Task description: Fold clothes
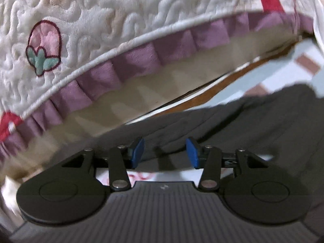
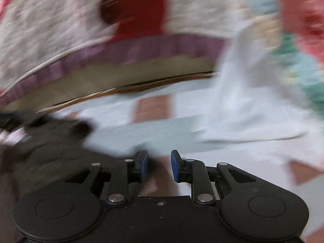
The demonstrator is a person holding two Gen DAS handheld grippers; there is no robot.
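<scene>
- My left claw [image 1: 165,154] hangs released over the dark garment [image 1: 232,125]; nothing between its pads.
- My right claw [image 2: 159,167] is released too, off the garment's edge.
- Garment lies on the checked floor [image 2: 182,125], beside the bed's edge [image 1: 141,77].
- Between folds, I judge; next I need a fresh edge.

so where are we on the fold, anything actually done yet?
Done: nothing clearly. The dark grey garment lies rumpled on the checked sheet beside the quilted bed cover, with no neat fold visible. In hand: nothing. The left gripper hovers over the garment with jaws apart and empty; the right gripper is open over the sheet. Left: grasp, fold, and the white cloth.
</scene>
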